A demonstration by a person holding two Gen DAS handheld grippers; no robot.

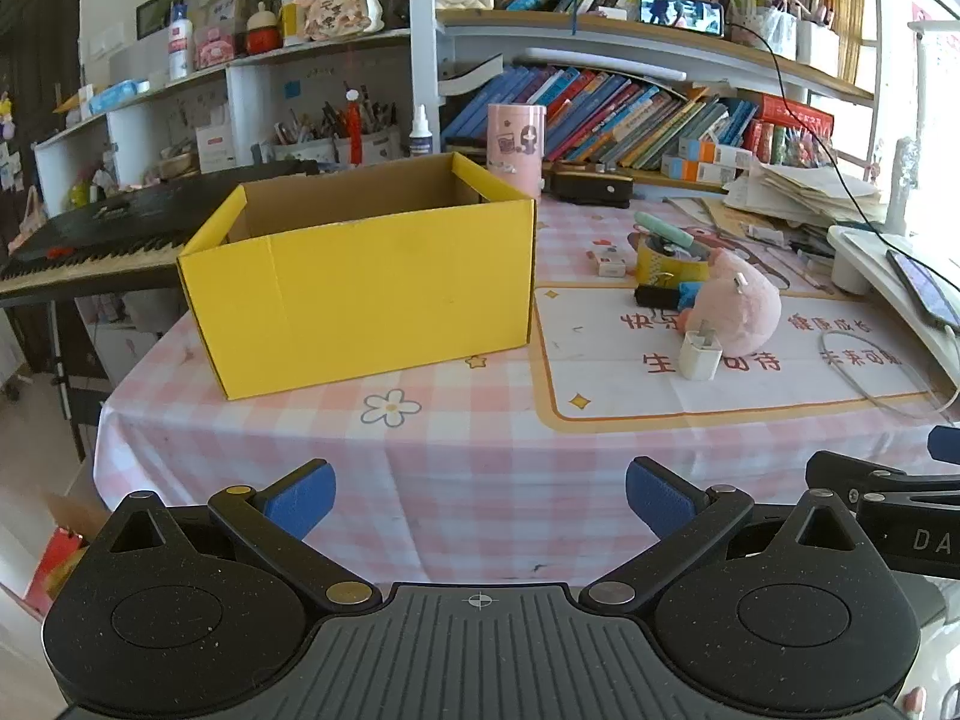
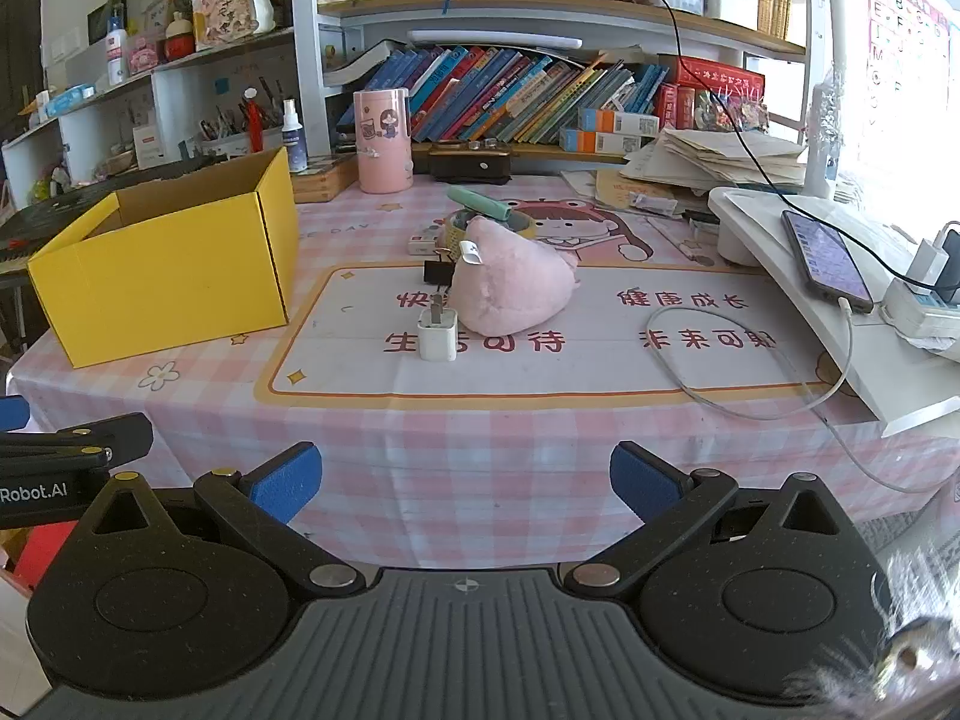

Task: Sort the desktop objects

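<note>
An open yellow cardboard box (image 1: 360, 294) (image 2: 168, 264) stands on the left of the pink checked tablecloth (image 1: 456, 468). Right of it lies a pink plush toy (image 1: 741, 306) (image 2: 510, 291), with a white charger plug (image 1: 699, 355) (image 2: 437, 333) in front of it. Behind the toy are a yellow tape roll (image 1: 666, 261) with a green marker (image 1: 669, 228) (image 2: 480, 201) on it, a black binder clip (image 2: 437, 271) and a small white eraser (image 1: 611, 267). My left gripper (image 1: 480, 498) and right gripper (image 2: 465, 483) are both open and hold nothing, near the table's front edge.
A pink cylinder cup (image 1: 516, 147) (image 2: 384, 141) and a dark case (image 2: 471, 167) stand at the back before rows of books. A white stand (image 2: 840, 312) with a phone (image 2: 825, 258) and a looping white cable (image 2: 750, 396) fill the right. A keyboard (image 1: 90, 240) lies left of the table.
</note>
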